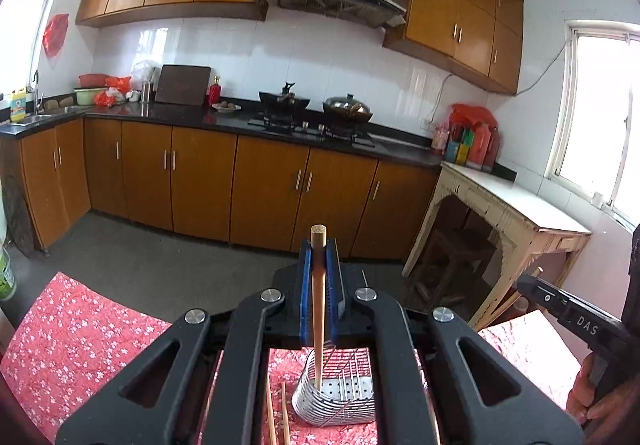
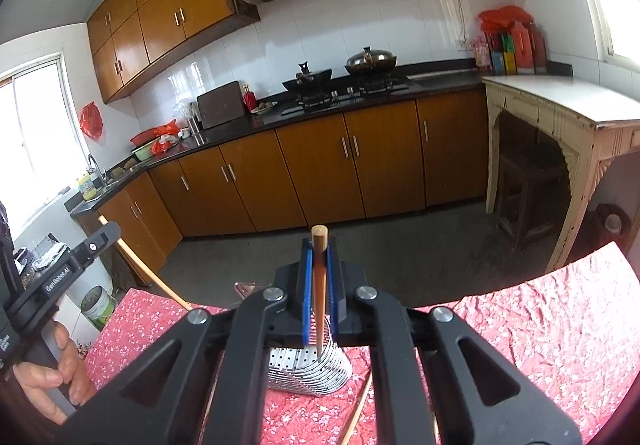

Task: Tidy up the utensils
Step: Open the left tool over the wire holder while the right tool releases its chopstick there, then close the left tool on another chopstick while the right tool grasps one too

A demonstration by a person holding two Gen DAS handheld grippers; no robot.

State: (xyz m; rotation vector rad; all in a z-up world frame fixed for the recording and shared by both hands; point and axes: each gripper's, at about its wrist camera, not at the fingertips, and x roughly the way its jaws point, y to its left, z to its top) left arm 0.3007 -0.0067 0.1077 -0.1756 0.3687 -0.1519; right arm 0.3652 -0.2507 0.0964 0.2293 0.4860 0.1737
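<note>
My left gripper (image 1: 319,245) is shut on a wooden chopstick (image 1: 318,305), held upright with its tip down inside a metal utensil basket (image 1: 334,401) that stands on the red floral tablecloth (image 1: 72,333). My right gripper (image 2: 319,245) is shut on another wooden chopstick (image 2: 319,301), its tip at the rim of the same basket (image 2: 308,373). Loose chopsticks (image 1: 276,417) lie on the cloth left of the basket; one (image 2: 356,413) shows right of it in the right wrist view. Each gripper shows in the other's view, the right (image 1: 536,277) and the left (image 2: 106,225).
Brown kitchen cabinets and a black counter (image 1: 224,117) with a stove and woks (image 1: 344,109) run along the far wall. A cream side table (image 1: 512,205) stands at the right by a window. Grey floor lies beyond the table edge.
</note>
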